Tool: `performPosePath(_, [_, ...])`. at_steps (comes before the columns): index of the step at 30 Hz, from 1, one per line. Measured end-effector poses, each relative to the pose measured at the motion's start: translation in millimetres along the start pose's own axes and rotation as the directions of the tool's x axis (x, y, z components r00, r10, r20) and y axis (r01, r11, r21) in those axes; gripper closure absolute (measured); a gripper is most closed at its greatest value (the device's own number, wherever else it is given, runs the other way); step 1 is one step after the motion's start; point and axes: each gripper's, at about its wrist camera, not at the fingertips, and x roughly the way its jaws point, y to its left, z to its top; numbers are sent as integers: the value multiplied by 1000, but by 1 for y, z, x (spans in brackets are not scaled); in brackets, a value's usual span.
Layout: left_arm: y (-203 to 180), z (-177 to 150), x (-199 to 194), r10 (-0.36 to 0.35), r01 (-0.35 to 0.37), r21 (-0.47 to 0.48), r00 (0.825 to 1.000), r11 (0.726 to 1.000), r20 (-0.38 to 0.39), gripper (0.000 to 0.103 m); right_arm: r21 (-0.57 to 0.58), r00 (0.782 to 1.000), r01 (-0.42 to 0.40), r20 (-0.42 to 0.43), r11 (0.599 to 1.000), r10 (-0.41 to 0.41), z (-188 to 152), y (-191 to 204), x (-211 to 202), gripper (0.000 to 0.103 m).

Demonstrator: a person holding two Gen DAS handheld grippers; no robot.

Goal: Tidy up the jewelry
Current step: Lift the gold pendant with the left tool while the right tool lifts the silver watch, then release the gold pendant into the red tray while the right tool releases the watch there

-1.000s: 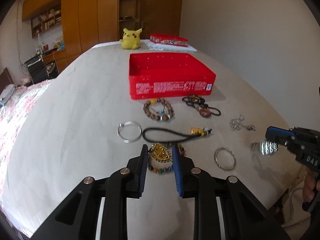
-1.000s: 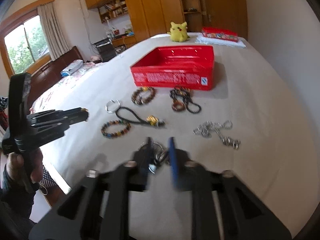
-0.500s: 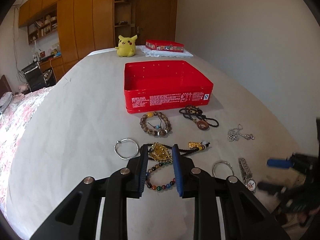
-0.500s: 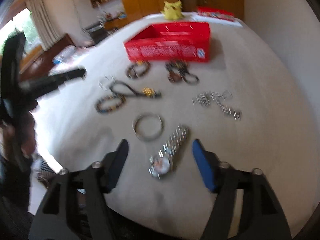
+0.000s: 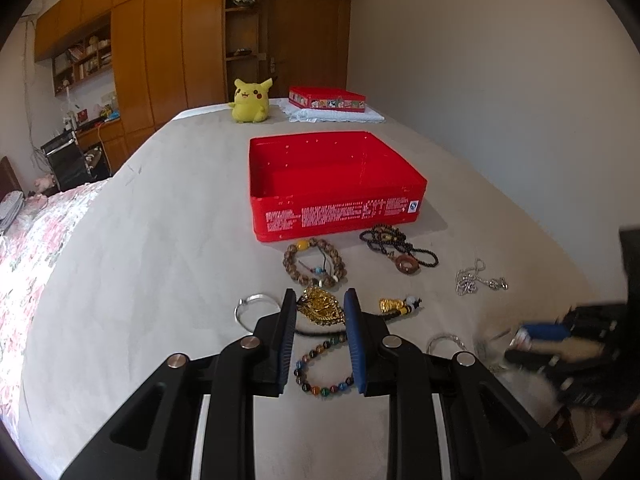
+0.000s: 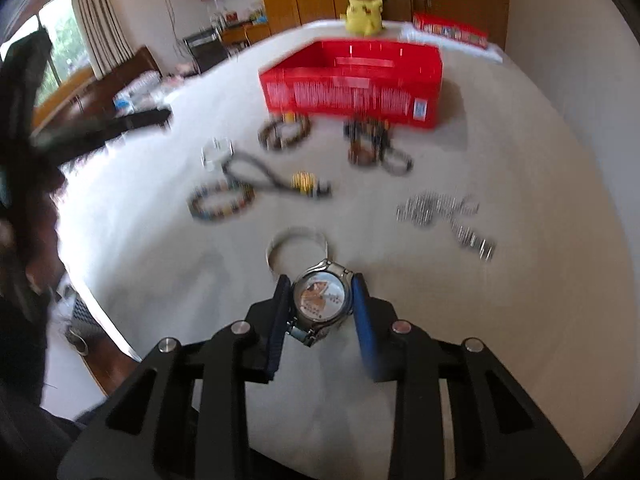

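**Spotter:** What is each hand doing?

**Operator:** My right gripper (image 6: 320, 300) has the silver wristwatch (image 6: 322, 298) pinched between its fingers, dial facing the camera, a bit of the metal band hanging below. My left gripper (image 5: 320, 316) is pinching a gold ornate pendant (image 5: 322, 306) at its fingertips, held above the surface (image 5: 140, 260).

**Spotter:** Where is the rest of the jewelry?

**Operator:** Spread in front of the red box (image 5: 336, 184), which sits open further back. Just before its front wall I see a brown wooden bead bracelet (image 5: 314, 262) and, to its right, a dark beaded necklace with a round brown pendant (image 5: 400, 250). A silver chain (image 5: 478, 278) lies well to the right. Near my left fingers there is a thin silver bangle (image 5: 256, 310), a black cord with a gold charm (image 5: 394, 305), and a multicolored bead bracelet (image 5: 324, 372) lying under the fingers. A second silver bangle (image 6: 296, 246) lies just ahead of the watch.

**Spotter:** Anything behind the box?

**Operator:** A yellow plush toy (image 5: 250, 100) and a red tin (image 5: 327, 99) resting on a folded white cloth (image 5: 336, 116). The right view is blurred.
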Motion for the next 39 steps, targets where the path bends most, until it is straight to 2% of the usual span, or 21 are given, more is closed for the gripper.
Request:
performPosePath(8, [4, 42, 19, -25, 25, 42, 1000, 999, 5, 79, 44, 985, -138, 106, 989, 133, 87, -32, -16, 74])
performPosePath(14, [7, 88, 45, -41, 40, 71, 999, 997, 11, 79, 49, 980, -141, 146, 989, 132, 162, -55, 4, 74])
performPosePath(18, [14, 123, 84, -51, 51, 61, 999, 997, -13, 79, 68, 985, -129, 124, 989, 120, 212, -73, 40, 74])
performPosePath(21, [20, 142, 120, -60, 63, 48, 997, 997, -47, 79, 78, 991, -106, 95, 991, 99, 235, -82, 70, 74])
performPosePath(25, [26, 151, 170, -61, 64, 29, 992, 998, -112, 79, 90, 998, -56, 27, 994, 54, 248, -93, 122, 74])
performPosePath(30, [28, 148, 225, -56, 58, 7, 978, 998, -199, 79, 83, 997, 3, -79, 997, 3, 242, -101, 178, 74])
performPosePath(38, [22, 149, 247, -33, 40, 24, 970, 999, -239, 76, -7, 984, 85, -156, 996, -85, 239, -90, 208, 73])
performPosePath(39, [23, 148, 250, -27, 34, 23, 969, 999, -245, 71, -12, 983, 89, -161, 996, -90, 239, -90, 209, 73])
